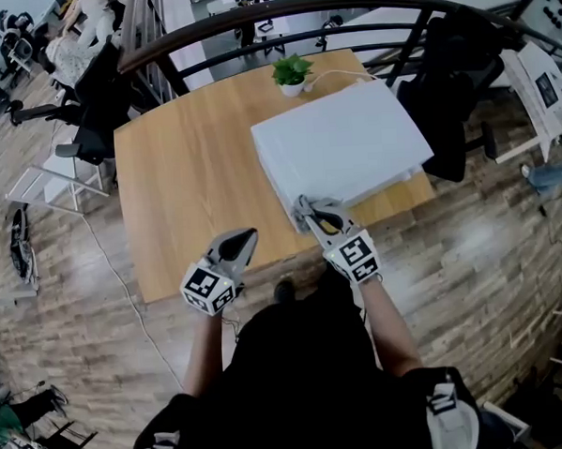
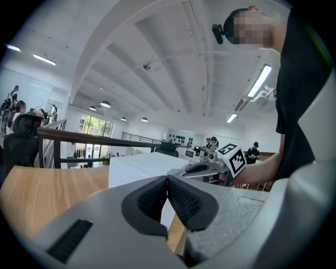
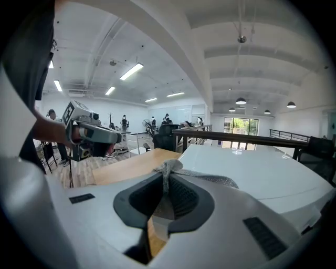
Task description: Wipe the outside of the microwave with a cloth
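The white microwave (image 1: 338, 143) sits on the right half of a wooden table (image 1: 189, 177). My right gripper (image 1: 314, 217) is shut on a grey cloth (image 1: 306, 208), pressed at the microwave's near left corner. In the right gripper view the cloth (image 3: 170, 168) is pinched between the pads and drapes onto the white top (image 3: 252, 168). My left gripper (image 1: 240, 242) hangs over the table's front edge, shut with nothing in it; in its own view the pads (image 2: 181, 198) meet, with the microwave (image 2: 139, 165) beyond.
A small potted plant (image 1: 291, 73) stands behind the microwave, with a white cable beside it. A dark curved railing (image 1: 345, 4) runs behind the table. Black office chairs (image 1: 96, 102) stand at left and right. The floor is wood planks.
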`<state>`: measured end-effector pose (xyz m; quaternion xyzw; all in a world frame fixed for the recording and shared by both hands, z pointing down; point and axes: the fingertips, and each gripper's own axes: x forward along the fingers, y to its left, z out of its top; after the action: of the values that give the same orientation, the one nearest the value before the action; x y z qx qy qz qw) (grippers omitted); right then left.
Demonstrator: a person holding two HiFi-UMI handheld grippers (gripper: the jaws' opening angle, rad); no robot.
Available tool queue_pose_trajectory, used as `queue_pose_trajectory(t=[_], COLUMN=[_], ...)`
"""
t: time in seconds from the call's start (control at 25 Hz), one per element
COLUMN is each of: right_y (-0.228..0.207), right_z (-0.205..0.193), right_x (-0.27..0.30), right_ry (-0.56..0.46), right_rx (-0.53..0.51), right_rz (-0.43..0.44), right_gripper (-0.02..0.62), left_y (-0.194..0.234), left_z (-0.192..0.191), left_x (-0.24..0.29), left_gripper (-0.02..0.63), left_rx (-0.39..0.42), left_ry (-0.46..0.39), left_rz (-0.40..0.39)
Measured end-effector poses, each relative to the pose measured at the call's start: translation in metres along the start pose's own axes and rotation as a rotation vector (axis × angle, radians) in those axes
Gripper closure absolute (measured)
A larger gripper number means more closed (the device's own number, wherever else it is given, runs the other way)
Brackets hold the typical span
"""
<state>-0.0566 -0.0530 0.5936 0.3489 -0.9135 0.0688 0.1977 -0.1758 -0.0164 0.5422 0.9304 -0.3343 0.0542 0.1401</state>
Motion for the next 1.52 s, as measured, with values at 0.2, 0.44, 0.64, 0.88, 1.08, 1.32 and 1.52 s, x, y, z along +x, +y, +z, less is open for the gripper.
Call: queue_pose_trajectory(t=[0.2, 0.44, 0.64, 0.88, 1.08, 1.32, 1.52], right_y=[-0.003, -0.004, -0.010, -0.019, -0.038, -0.064, -0.081], right_z=[-0.006, -0.006, -0.009, -0.012, -0.012, -0.016, -0.016], right_x=[0.004, 0.002, 0.001, -0.004, -0.009, -0.016, -0.023], right_ry=[0.024, 0.024, 0.022, 0.017, 0.024, 0.028, 0.029], right_rx=[-0.051, -0.077, -0.068, -0.054, -0.054, -0.038, -0.031], right_rz=[-0.006, 0.010, 0.012, 0.004, -0.017, -0.044, -0.051], right_gripper=[0.566, 0.566, 0.566, 0.566, 0.566, 0.566, 0.566], left_y=[0.001, 0.000, -0.002, -0.004, -0.006, -0.012, -0.014], left_z=[0.001, 0.003, 0.003, 0.005, 0.005, 0.008, 0.013], left_x=[0.005, 0.012, 0.020, 0.026, 0.032, 0.045, 0.055], left_gripper=[0.603, 0.603, 0.603, 0.603, 0.603, 0.603, 0.603], left_rx=[-0.003, 0.004, -0.004, 0.002, -0.009, -0.001, -0.005], left_ry=[-0.004, -0.004, 0.005, 0.002, 0.013, 0.020, 0.025], left_rz=[0.010, 0.015, 0.012, 0.009, 0.009, 0.004, 0.014])
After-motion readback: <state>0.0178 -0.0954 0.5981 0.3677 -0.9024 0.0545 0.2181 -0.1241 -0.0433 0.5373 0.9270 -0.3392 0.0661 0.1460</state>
